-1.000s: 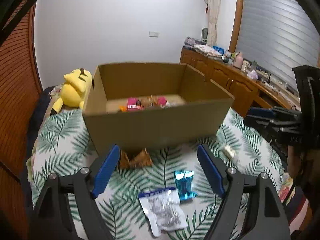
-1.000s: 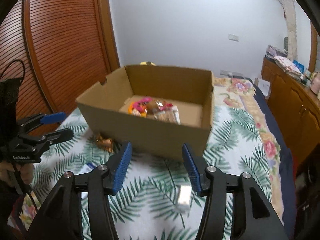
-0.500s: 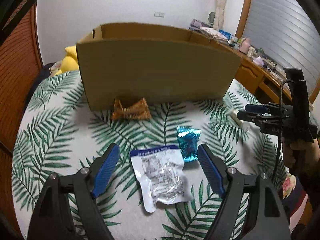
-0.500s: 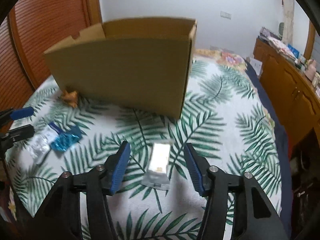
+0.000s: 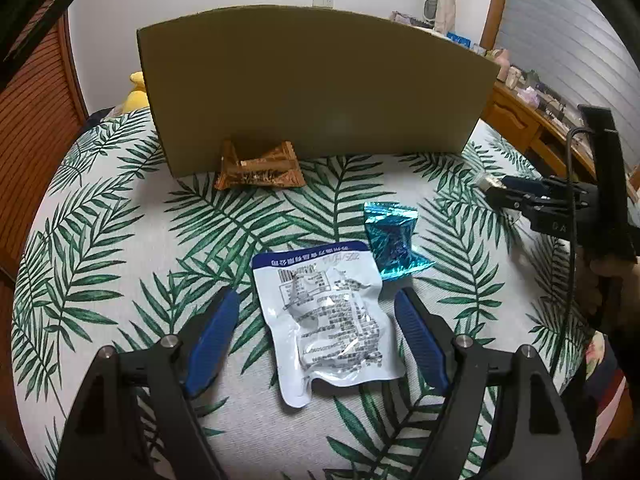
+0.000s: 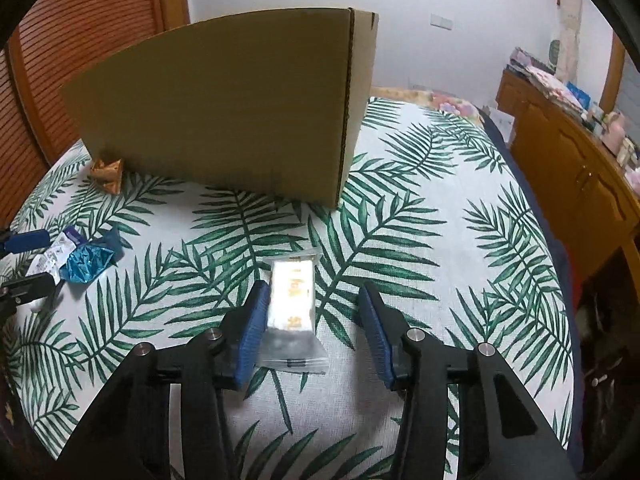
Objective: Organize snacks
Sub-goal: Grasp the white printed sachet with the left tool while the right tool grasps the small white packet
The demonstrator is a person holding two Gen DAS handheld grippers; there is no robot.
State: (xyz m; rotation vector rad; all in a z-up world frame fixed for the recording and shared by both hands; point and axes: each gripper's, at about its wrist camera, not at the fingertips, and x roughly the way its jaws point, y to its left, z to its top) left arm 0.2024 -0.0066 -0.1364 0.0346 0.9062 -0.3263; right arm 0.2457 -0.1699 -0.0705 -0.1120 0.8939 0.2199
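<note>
White crinkled foil pouch [image 5: 328,320] lies between the spread-wide fingers of the left gripper [image 5: 316,336], long axis running near to far; the right gripper [image 6: 312,322], equally wide, straddles a clear-wrapped cream bar [image 6: 291,300].

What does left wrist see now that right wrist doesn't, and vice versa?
Left wrist only: the yellow plush toy behind the cardboard box, the printed face of the white-and-blue pouch lying between the open left gripper fingers, and the right gripper side-on at the right edge.

Right wrist only: the clear-wrapped white snack bar lying between the open right gripper fingers, against the left pad, plus the box's right end.

Both: the box, the brown snack packet at its base, the blue foil snack, the pouch, the leaf-print cover.
</note>
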